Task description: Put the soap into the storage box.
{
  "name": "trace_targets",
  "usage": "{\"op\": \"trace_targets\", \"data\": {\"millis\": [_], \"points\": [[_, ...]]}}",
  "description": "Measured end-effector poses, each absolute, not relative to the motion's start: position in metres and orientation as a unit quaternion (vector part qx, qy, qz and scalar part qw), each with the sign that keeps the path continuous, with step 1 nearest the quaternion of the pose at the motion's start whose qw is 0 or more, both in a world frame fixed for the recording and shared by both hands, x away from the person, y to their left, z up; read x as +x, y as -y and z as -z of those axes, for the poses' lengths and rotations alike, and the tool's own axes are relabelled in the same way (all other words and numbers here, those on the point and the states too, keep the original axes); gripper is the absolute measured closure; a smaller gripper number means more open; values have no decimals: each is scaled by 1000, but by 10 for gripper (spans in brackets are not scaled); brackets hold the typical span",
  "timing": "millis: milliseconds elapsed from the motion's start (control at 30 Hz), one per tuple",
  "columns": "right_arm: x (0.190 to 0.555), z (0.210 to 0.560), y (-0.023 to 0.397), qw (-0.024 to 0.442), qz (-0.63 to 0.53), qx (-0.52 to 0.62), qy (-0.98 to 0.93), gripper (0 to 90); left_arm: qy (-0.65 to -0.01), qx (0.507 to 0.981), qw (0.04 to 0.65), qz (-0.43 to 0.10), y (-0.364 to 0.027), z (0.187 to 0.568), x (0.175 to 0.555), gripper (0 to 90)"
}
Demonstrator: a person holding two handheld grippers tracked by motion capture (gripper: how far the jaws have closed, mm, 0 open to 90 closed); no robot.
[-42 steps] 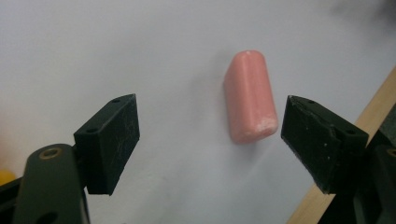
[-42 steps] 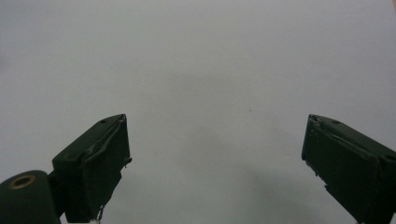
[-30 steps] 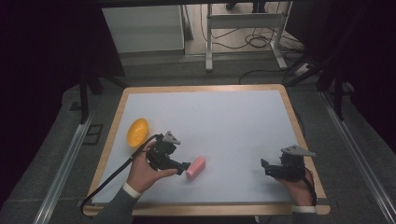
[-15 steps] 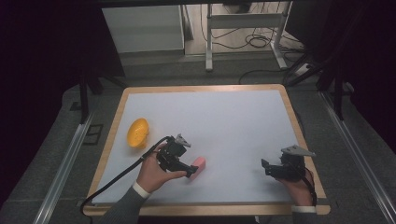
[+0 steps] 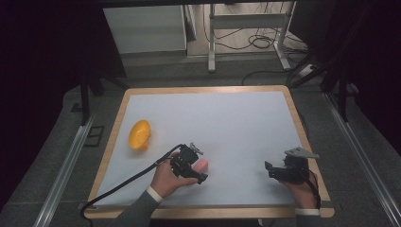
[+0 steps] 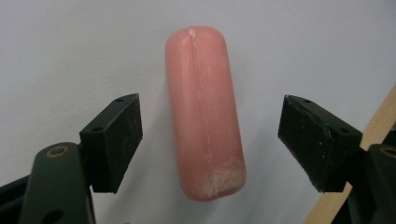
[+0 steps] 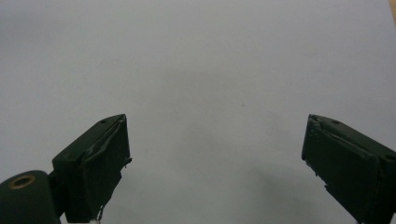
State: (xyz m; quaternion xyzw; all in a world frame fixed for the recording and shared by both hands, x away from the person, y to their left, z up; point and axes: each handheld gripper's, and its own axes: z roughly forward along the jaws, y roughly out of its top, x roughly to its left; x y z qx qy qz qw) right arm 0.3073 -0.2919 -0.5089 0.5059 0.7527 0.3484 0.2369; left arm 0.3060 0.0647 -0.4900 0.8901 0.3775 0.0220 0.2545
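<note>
Sausage [image 6: 204,112] lies mid-frame between our left claw's [image 6: 210,140] wide jaws; our right claw [image 7: 215,163] gapes wide over bare tabletop [image 7: 201,60]

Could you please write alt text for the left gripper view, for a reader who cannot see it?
A pink sausage lies lengthwise on the white table, between the open black jaws of the left gripper, which stand apart from it on either side. A strip of the table's wooden edge shows at the lower right.
</note>
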Motion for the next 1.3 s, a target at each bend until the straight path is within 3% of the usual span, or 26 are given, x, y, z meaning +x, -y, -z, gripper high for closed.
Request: {"op": "trace_targets", "data": {"millis": [333,833,1300], "points": [[308,510,291,237,-346,506,-754,74,-386,892,233,-24,-59,501,307,289],[307,508,292,237,-349,506,-752,74,-383,898,211,-41,-60,507,306,590],[307,509,293,239,-345,507,-753,73,-382,890,246,-28,-79,499,312,598]]}}
